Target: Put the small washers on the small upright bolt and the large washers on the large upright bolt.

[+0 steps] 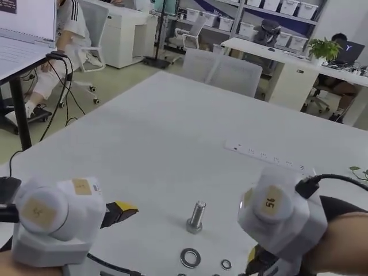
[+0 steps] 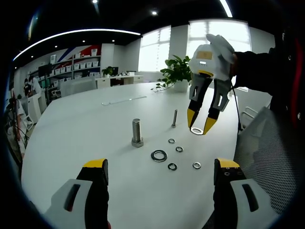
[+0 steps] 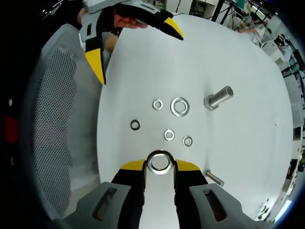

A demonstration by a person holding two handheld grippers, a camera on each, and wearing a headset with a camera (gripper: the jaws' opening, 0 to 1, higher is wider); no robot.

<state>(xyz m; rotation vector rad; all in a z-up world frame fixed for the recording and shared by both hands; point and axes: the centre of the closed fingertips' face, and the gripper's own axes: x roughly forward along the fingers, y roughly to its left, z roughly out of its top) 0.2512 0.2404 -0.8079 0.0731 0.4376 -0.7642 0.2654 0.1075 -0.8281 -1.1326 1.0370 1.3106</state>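
The right gripper (image 2: 198,129) pinches a large washer (image 3: 160,152) by its rim; the left gripper (image 2: 160,164) is spread, empty; tilted, the washer may snag on the large bolt (image 2: 137,132).

Table (image 1: 149,138): far half bare, open passage. Obstacles:
- large bolt (image 2: 137,133) and small bolt (image 2: 174,118), upright, a gap between them
- loose washers (image 2: 159,155), flat, just before the bolts
- power strip (image 1: 267,155), far right
- right gripper (image 2: 200,126), clamping a washer (image 3: 160,162), hangs beside the small bolt

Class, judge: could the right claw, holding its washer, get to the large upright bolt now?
Probably yes. The right claw, holding a washer, hangs above the table, with open air between it and the large upright bolt; the left claw sits well aside.
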